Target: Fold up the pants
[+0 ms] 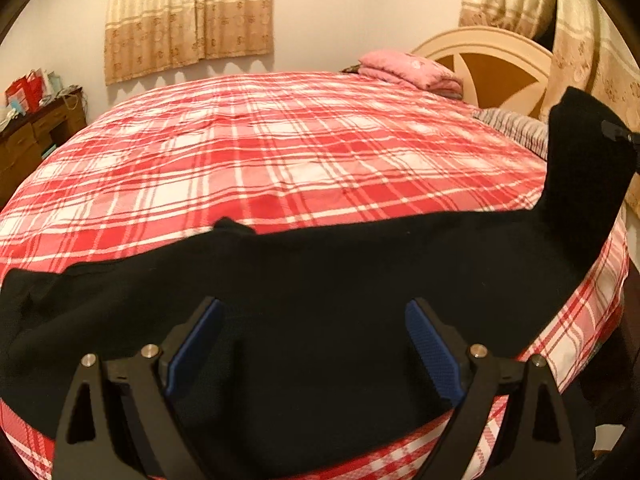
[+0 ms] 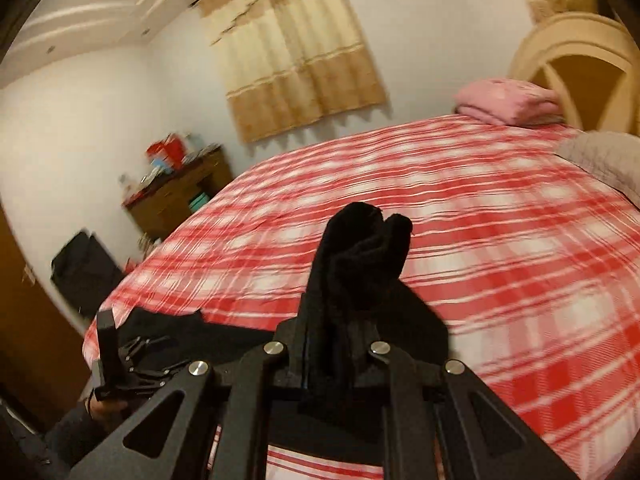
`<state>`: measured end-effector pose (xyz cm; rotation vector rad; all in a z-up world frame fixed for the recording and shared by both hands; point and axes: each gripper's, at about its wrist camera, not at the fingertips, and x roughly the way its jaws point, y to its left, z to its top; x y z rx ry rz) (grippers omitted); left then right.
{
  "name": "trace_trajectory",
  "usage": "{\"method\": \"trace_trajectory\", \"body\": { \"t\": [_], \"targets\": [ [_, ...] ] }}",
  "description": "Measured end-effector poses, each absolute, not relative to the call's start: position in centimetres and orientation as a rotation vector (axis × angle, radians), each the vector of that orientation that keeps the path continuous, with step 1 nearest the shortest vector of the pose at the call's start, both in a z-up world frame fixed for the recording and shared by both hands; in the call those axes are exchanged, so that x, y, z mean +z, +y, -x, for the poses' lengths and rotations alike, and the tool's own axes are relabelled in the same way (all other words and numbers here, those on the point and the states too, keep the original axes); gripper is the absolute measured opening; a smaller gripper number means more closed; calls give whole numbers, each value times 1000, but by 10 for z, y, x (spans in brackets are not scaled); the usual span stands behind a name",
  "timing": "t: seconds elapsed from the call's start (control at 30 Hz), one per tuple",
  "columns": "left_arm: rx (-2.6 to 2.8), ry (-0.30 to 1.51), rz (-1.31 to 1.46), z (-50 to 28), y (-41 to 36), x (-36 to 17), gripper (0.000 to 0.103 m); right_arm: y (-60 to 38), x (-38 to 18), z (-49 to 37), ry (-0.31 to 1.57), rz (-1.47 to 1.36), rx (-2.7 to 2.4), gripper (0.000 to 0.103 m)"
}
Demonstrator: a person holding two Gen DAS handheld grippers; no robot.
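Observation:
Black pants (image 1: 320,272) lie stretched along the near edge of the bed with the red plaid cover (image 1: 280,152). Over their middle, my left gripper (image 1: 314,320) stands open, its blue pads (image 1: 432,348) wide apart with nothing pinched. The pants' right end rises off the bed to my right gripper (image 1: 618,132) at the far right. In the right wrist view, my right gripper (image 2: 352,304) is shut on a bunch of the black pants (image 2: 360,256) that sticks up past its fingers and hides the fingertips. The left gripper (image 2: 120,360) shows at lower left, in a person's hand.
A folded pink blanket (image 1: 408,68) lies by the cream headboard (image 1: 492,60), and a grey striped pillow (image 1: 516,128) sits at the right. A wooden dresser (image 1: 36,136) with clutter stands left of the bed. Curtains (image 1: 188,12) hang on the far wall.

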<state>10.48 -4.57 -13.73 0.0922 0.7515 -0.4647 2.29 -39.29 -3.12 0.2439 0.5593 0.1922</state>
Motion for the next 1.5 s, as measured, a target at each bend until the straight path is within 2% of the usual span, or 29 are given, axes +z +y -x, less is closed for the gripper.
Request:
{"method": "trace_trajectory", "body": {
  "t": [0.27, 0.57, 0.6, 0.63, 0.7, 1.03, 1.3, 1.33, 1.47, 1.5],
  "targets": [
    [-446, 756, -42, -112, -29, -140, 95, -296, -76, -73, 652, -143, 332, 12],
    [-446, 771, -18, -117, -22, -144, 95, -219, -158, -99, 863, 61, 425, 15],
    [-449, 774, -17, -116, -22, -145, 95, -217, -162, -97, 874, 74, 428, 24],
    [-452, 777, -15, -116, -22, -145, 95, -216, -164, -95, 883, 77, 443, 43],
    [-468, 785, -7, -116, -25, -146, 95, -219, -161, -88, 893, 49, 502, 58],
    [-514, 809, -21, -112, -46, -144, 95, -267, -142, -62, 822, -14, 445, 58],
    [-443, 814, 17, -114, -26, -143, 95, -212, -146, -59, 805, 83, 533, 57],
    [-437, 814, 22, -115, -23, -143, 95, -202, -150, -61, 803, 115, 522, 52],
    [-427, 823, 51, -116, -11, -146, 95, -188, -165, -74, 802, 195, 460, 47],
    [-429, 826, 56, -117, -10, -146, 95, -187, -170, -76, 809, 215, 451, 36]
  ]
}}
